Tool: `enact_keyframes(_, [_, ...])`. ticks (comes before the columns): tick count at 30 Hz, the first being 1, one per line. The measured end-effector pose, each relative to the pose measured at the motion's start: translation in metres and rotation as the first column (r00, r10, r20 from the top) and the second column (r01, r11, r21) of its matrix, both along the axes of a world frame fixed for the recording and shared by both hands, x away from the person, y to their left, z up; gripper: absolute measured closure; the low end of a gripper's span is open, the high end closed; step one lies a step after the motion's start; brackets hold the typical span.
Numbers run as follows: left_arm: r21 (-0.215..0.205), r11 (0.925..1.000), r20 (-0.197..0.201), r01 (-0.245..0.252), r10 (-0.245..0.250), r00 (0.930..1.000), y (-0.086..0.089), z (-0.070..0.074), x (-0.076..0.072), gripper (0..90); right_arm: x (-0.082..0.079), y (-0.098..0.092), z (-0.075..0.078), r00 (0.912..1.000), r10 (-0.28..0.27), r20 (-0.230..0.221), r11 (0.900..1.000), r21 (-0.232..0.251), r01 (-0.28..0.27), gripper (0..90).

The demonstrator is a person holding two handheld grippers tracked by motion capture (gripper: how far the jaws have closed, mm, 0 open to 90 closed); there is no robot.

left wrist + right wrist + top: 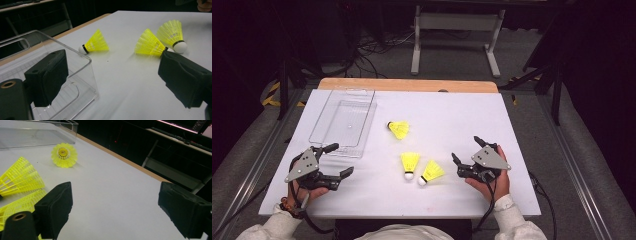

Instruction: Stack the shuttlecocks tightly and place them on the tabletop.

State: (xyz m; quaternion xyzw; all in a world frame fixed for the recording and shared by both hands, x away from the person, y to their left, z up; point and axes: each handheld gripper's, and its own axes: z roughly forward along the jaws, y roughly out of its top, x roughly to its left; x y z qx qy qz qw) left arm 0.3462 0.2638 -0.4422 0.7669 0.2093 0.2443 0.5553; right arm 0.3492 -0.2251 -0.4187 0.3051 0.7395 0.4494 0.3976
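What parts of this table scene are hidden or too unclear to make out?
- Right gripper view: the two near shuttlecocks are cut off by the left edge and partly hidden behind the gripper's jaw.
- Left gripper view: the middle shuttlecock's cork is hidden by the right jaw; the clear tray runs off the left edge.
- High view: the floor behind the table is too dark to read.

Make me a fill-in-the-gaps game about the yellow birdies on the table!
There are ___ yellow shuttlecocks on the table.
The clear tray holds ___ shuttlecocks.
The far shuttlecock lies closest to the ___.
Both the left gripper and the right gripper have their jaws ___.

Missing words: three; no; tray; open
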Motion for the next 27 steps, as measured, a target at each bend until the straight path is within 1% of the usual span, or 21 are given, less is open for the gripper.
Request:
enact_keyframes(1, [0.001,1.0,0.005,0.003,-0.003,1.0,0.0,0.0,0.0,10.2,0.0,0.0,0.0,1.0,-0.002,-0.001,1.0,0.005,0.002,13.4])
enact_keyframes(3, [0.006,1.0,0.003,0.007,-0.007,1.0,0.002,0.0,-0.001,10.1,0.002,0.0,0.0,1.0,-0.006,-0.005,1.0,0.007,0.006,13.5])
enact_keyframes(5, [0.018,0.9998,0.004,0.005,-0.006,1.0,0.003,-0.001,-0.001,9.7,0.004,0.001,0.001,1.0,-0.001,-0.006,1.0,0.011,0.001,13.9])
enact_keyframes(6, [0.014,0.9999,0.005,0.003,-0.004,1.0,0.003,-0.002,-0.001,9.7,0.006,0.001,0.001,1.0,0.001,-0.008,1.0,0.016,-0.001,13.9])
enact_keyframes(7, [0.019,0.9998,-0.007,0.001,-0.001,1.0,0.003,-0.002,-0.002,9.7,0.007,0.002,0.001,0.9999,0.004,-0.011,1.0,0.018,-0.004,14.1])
enact_keyframes(9, [0.023,0.9997,-0.005,-0.002,0.002,1.0,0.004,-0.003,-0.003,9.6,0.01,0.003,0.0,0.9997,0.012,-0.02,1.0,0.024,-0.011,14.8])
enact_keyframes(11, [0.033,0.9995,-0.001,-0.004,0.004,1.0,0.003,-0.002,-0.003,9.5,0.012,0.004,-0.001,0.9994,0.016,-0.03,1.0,0.023,-0.015,14.9])
enact_keyframes(15, [0.038,0.9993,-0.002,0.002,-0.002,1.0,0.001,-0.002,-0.002,9.4,0.012,0.003,-0.001,0.999,0.023,-0.039,0.999,0.023,-0.022,16.4])
enact_keyframes(16, [0.035,0.9994,-0.008,0.005,-0.005,1.0,0.0,-0.002,-0.001,9.4,0.012,0.002,-0.001,0.9988,0.022,-0.045,0.999,0.028,-0.021,16.9])
enact_keyframes(18, [0.035,0.9993,-0.004,0.014,-0.014,0.9999,-0.002,-0.003,-0.001,9.3,0.011,0.0,-0.001,0.9981,0.021,-0.058,0.999,0.026,-0.019,18.2])
enact_keyframes(20, [0.046,0.9987,-0.008,0.022,-0.022,0.9997,-0.004,-0.003,0.0,9.3,0.011,-0.001,-0.001,0.9978,0.015,-0.064,1.0,0.017,-0.014,19.4])
enact_keyframes(21, [0.055,0.9982,-0.002,0.025,-0.025,0.9997,-0.004,-0.003,0.001,9.1,0.011,-0.001,-0.001,0.9973,0.016,-0.072,1.0,0.018,-0.014,20.2])
enact_keyframes(22, [0.054,0.9982,-0.005,0.028,-0.028,0.9996,-0.004,-0.003,0.001,9.0,0.012,-0.002,0.0,0.997,0.016,-0.076,1.0,0.02,-0.014,20.7])
enact_keyframes(26, [0.051,0.9984,-0.009,0.026,-0.025,0.9996,-0.002,-0.004,0.0,9.0,0.016,-0.001,0.001,0.9947,0.03,-0.098,0.999,0.018,-0.028,23.6])
enact_keyframes(27, [0.051,0.9984,-0.009,0.025,-0.025,0.9996,-0.001,-0.004,0.0,9.0,0.017,0.0,0.002,0.9936,0.039,-0.106,0.999,0.026,-0.037,24.3])
